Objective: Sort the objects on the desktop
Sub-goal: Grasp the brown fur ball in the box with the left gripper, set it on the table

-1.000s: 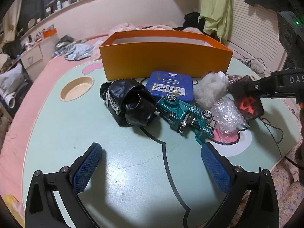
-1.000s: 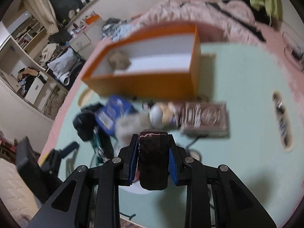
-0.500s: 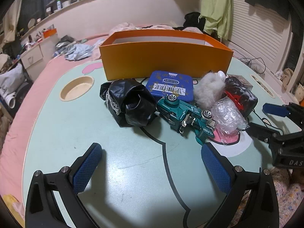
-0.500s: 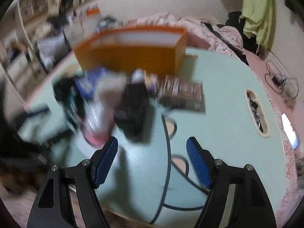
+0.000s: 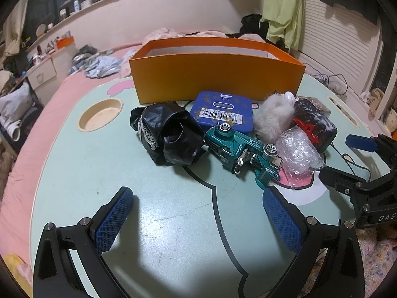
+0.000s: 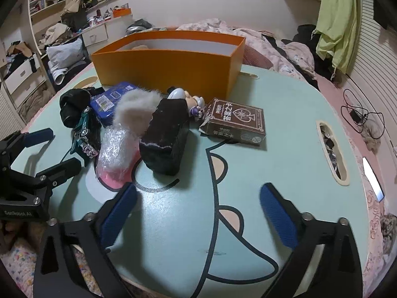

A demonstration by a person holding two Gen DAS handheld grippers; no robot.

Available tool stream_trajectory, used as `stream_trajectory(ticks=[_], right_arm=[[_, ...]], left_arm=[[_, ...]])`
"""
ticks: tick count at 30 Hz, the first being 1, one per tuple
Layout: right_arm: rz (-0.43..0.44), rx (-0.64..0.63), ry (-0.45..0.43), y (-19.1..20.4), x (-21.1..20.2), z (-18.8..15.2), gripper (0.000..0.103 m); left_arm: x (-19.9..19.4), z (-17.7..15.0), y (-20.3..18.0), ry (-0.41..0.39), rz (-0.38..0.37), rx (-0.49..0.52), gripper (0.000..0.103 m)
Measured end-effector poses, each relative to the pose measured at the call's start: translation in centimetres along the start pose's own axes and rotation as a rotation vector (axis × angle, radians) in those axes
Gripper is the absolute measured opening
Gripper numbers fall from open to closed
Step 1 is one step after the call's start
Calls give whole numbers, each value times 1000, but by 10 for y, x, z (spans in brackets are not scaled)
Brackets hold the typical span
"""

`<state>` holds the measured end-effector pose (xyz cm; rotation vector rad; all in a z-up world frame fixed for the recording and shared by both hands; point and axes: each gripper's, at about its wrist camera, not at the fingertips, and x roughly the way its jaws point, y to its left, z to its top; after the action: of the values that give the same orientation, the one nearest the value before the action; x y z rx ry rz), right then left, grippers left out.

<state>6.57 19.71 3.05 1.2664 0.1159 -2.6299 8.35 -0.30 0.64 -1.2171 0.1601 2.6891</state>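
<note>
An orange box (image 5: 215,74) stands at the back of the pale green table (image 5: 153,193); it also shows in the right wrist view (image 6: 171,62). In front lie a black crumpled bag (image 5: 168,131), a blue tin (image 5: 223,111), a green toy truck (image 5: 243,151), a grey fluffy ball (image 5: 271,116), a clear plastic packet (image 5: 297,154) and a black marbled block (image 6: 165,136). A brown card box (image 6: 235,121) and a small figurine (image 6: 188,99) lie to the right. My left gripper (image 5: 198,213) is open and empty near the front edge. My right gripper (image 6: 198,208) is open and empty, in front of the block.
A round cup recess (image 5: 100,114) sits in the table's left side and a slot (image 6: 332,154) in its right side. A bed with pink bedding (image 6: 248,32) lies behind the table. Cables (image 6: 359,116) lie on the floor to the right.
My right gripper held the black marbled block above the table, then opened; the block now lies on the table and the gripper has drawn back low toward the front edge. The left gripper stayed still.
</note>
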Motion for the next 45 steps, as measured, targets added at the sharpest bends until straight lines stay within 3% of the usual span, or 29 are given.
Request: stream_trajectory(ticks=[7, 10, 13, 16, 19, 21, 23, 26, 31, 36, 39, 41, 43, 44, 45], right_arm=[[0, -1, -1, 0, -2, 0, 102], [2, 1, -2, -2, -1, 1, 102], [3, 1, -3, -3, -3, 2, 102], [3, 0, -3, -3, -1, -1, 103], [6, -2, -4, -5, 1, -2, 103], [7, -3, -6, 1, 6, -6, 103], [8, -4, -7, 7, 14, -6, 103], [9, -3, -7, 8, 15, -8, 103], [11, -3, -11, 9, 15, -11, 103], [15, -4, -15, 6, 18, -11, 103], [16, -4, -18, 7, 18, -12, 103], [16, -3, -19, 8, 18, -14, 103], [16, -3, -20, 8, 18, -14, 103], [16, -3, -19, 8, 18, -14, 103], [15, -4, -21, 8, 19, -14, 103]], left_arm=[[-2, 1, -2, 15, -6, 9, 103], [-16, 7, 1, -26, -22, 4, 95], [-33, 33, 11, -73, -63, -33, 95], [-36, 72, 19, -81, -90, -48, 87], [-21, 117, 21, -27, -69, -19, 83], [-1, 145, 23, 33, -63, -6, 61], [24, 167, 27, 118, -46, -8, 51], [57, 195, 30, 208, -4, -8, 51], [95, 220, 20, 249, 134, 40, 51], [121, 225, 14, 311, 135, 60, 51], [138, 224, 5, 346, 179, 127, 52], [149, 221, 7, 376, 221, 138, 61], [156, 218, 8, 393, 222, 127, 61], [155, 217, 6, 388, 217, 134, 58], [153, 215, 3, 373, 208, 153, 37]])
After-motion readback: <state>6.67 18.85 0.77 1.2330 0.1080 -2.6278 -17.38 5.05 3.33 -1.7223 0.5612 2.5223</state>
